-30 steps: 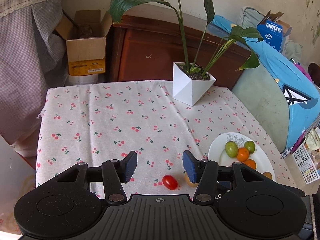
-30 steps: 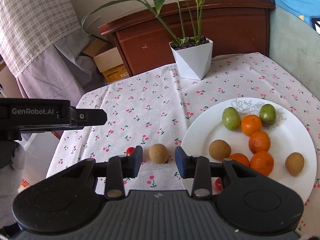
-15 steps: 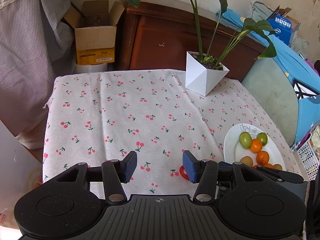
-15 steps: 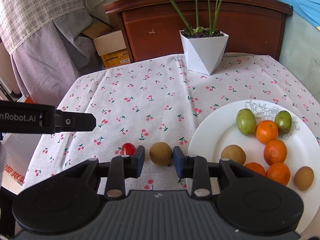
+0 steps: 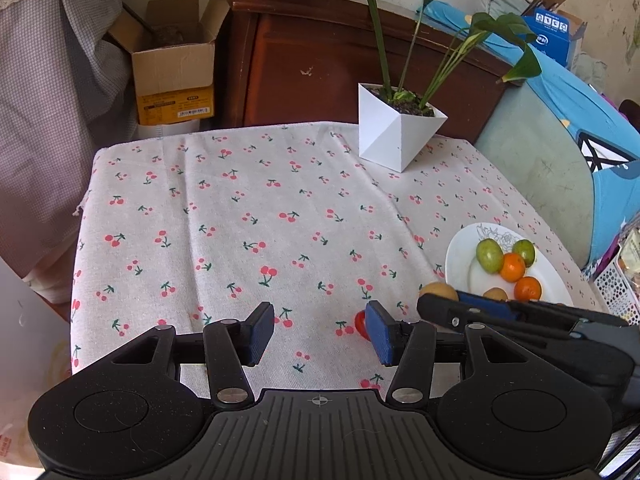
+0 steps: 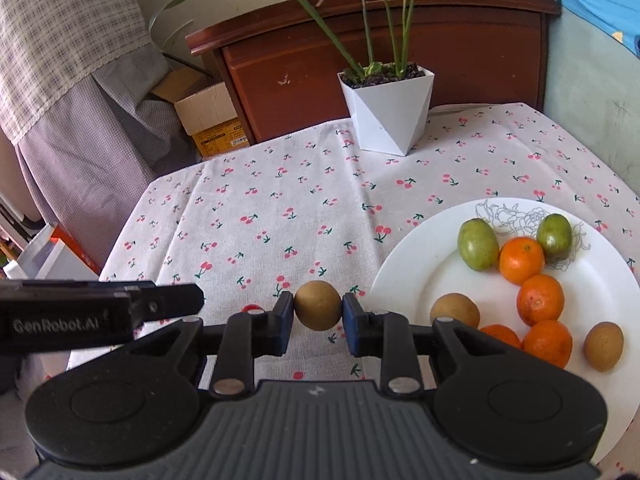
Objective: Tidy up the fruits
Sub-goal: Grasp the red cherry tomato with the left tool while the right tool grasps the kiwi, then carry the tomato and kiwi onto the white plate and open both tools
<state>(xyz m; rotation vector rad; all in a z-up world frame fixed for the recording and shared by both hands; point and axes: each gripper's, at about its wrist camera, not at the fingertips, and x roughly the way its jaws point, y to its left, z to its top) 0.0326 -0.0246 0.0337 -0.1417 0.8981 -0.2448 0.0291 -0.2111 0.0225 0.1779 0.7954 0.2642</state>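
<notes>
On the counter (image 6: 280,200), under its cherry-print cloth, the change from a second ago is at the right hand-held gripper (image 6: 318,314): its blue pads then stood apart on either side of the brown fruit (image 6: 318,311), and now they pinch it, one pad on each flank.

Going left to right in the right wrist view: the left hand-held gripper (image 6: 100,312) reaches in from 9 o'clock, level with the brown fruit. A small red tomato (image 6: 251,307) peeks out just beside the right gripper's left finger. Next comes the pinched brown fruit, just off the plate's rim at about 9 o'clock of the plate (image 6: 408,276). It looks nearly round, so no long axis can be told. On the plate lie two green fruits, four oranges and two more brown fruits. The white plant pot (image 6: 386,110) stands at 12 o'clock, at the far edge.

In the left wrist view the left hand-held gripper (image 5: 320,330) is spread with nothing between its pads, as it was a second ago. It points down at the cloth. The tomato (image 5: 362,324) sits half hidden just behind its right pad. A second ago the tomato lay clear between the fingers. The right hand-held gripper (image 5: 440,304) comes in from 3 o'clock.
</notes>
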